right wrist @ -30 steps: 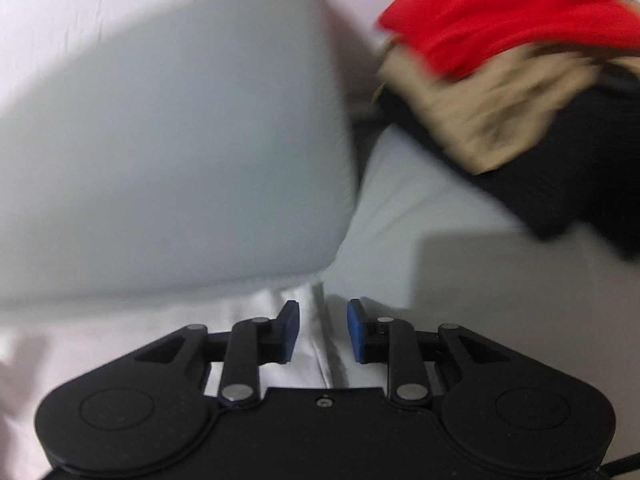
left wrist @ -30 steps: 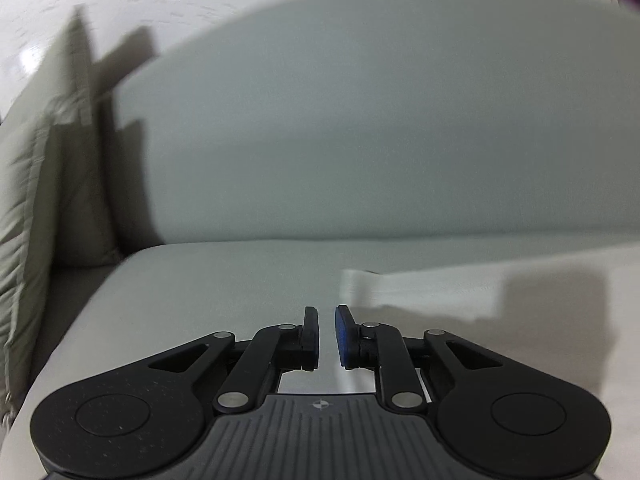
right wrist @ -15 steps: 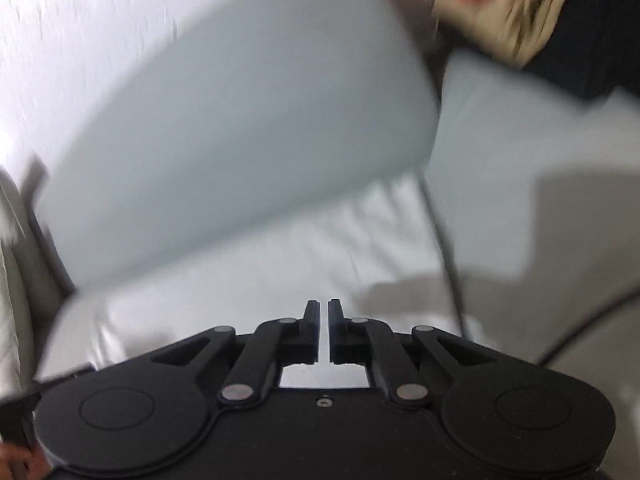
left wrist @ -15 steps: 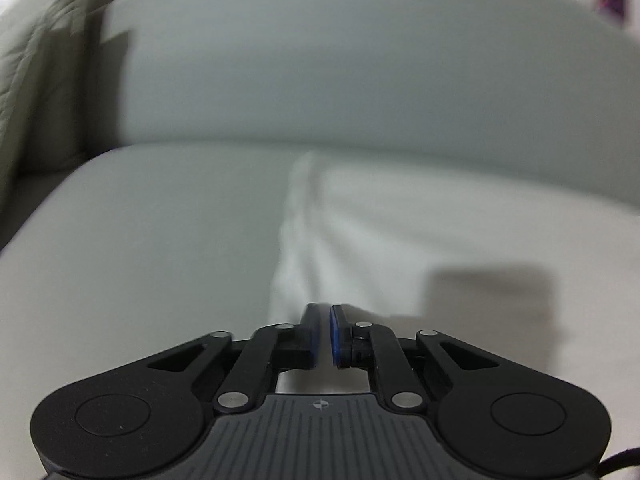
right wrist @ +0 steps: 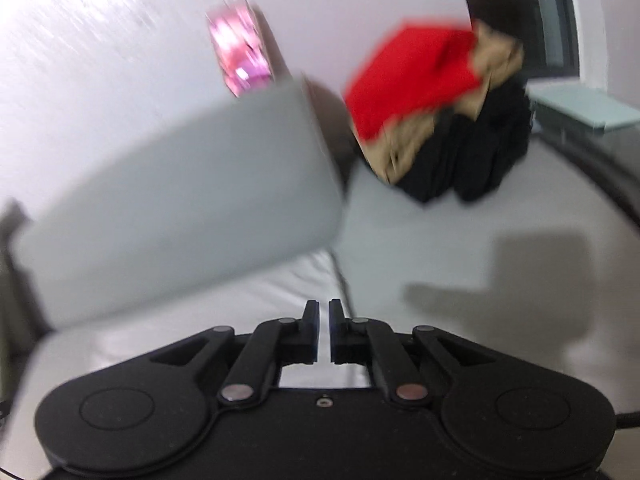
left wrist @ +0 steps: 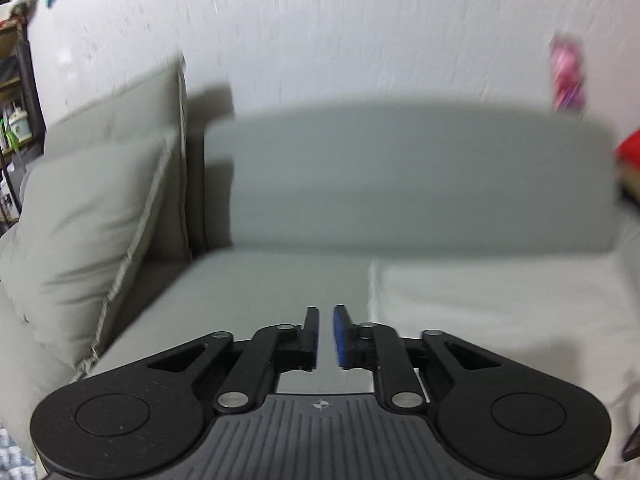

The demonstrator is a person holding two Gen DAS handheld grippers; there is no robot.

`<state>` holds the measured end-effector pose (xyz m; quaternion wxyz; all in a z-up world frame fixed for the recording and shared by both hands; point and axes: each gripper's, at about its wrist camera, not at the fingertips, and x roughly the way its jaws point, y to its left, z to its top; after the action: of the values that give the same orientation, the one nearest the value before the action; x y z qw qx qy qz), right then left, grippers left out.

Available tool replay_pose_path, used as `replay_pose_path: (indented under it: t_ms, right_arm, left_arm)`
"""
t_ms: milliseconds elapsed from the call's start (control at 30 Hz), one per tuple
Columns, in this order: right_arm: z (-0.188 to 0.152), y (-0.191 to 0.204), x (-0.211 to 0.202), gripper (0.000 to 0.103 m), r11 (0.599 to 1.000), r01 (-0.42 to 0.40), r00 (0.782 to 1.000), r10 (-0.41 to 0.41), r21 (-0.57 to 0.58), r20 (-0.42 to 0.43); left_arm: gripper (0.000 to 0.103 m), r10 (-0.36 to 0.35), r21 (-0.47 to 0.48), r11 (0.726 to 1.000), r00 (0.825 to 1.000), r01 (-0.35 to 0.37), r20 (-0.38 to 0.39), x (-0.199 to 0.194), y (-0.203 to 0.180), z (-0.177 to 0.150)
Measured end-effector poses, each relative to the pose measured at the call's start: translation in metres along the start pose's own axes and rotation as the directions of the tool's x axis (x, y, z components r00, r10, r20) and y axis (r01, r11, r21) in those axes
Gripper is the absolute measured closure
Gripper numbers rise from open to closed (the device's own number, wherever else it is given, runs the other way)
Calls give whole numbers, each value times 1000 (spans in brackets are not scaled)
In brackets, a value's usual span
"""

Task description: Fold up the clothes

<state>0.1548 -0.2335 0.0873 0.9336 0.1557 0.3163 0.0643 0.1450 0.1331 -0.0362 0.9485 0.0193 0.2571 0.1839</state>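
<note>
I see even, bright indoor light. Both views smear with motion blur: the wall (left wrist: pixel 320 32) streaks, and the red garment (right wrist: pixel 412 76) is soft. A hard shadow (right wrist: pixel 532 280) falls at right. Fisheye bending darkens the corners.

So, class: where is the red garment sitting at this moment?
In the right wrist view, the red garment is upper right, topping a pile on tan cloth and black clothes, against the wall, right of the grey back cushion.
</note>
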Motion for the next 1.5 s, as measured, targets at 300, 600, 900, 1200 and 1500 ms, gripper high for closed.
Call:
replay_pose_path:
  t_ms: [300, 600, 900, 1200, 1500]
  right_arm:
    - [-8, -19, -138, 66, 982, -188, 982, 188, 2, 11]
    - [-123, -8, -72, 84, 967, -249, 930, 223, -55, -294]
    - [-173, 18, -92, 85, 943, -253, 882, 134, -216, -451]
    - [-142, -62, -112, 49, 975, -206, 945, 221, 85, -243]
    - [-158, -41, -101, 93, 968, -233, 938, 197, -94, -286]
  left_arm:
    - [57, -115, -47, 992, 993, 113, -41, -112, 3, -39]
    - [71, -165, 92, 977, 955, 193, -247, -73, -86, -140]
    - [71, -143, 219, 940, 885, 261, -442, -105, -96, -168]
    - [57, -237, 95, 953, 901, 289, -364, -137, -94, -168]
    - [60, -108, 192, 968, 956, 164, -272, -115, -108, -183]
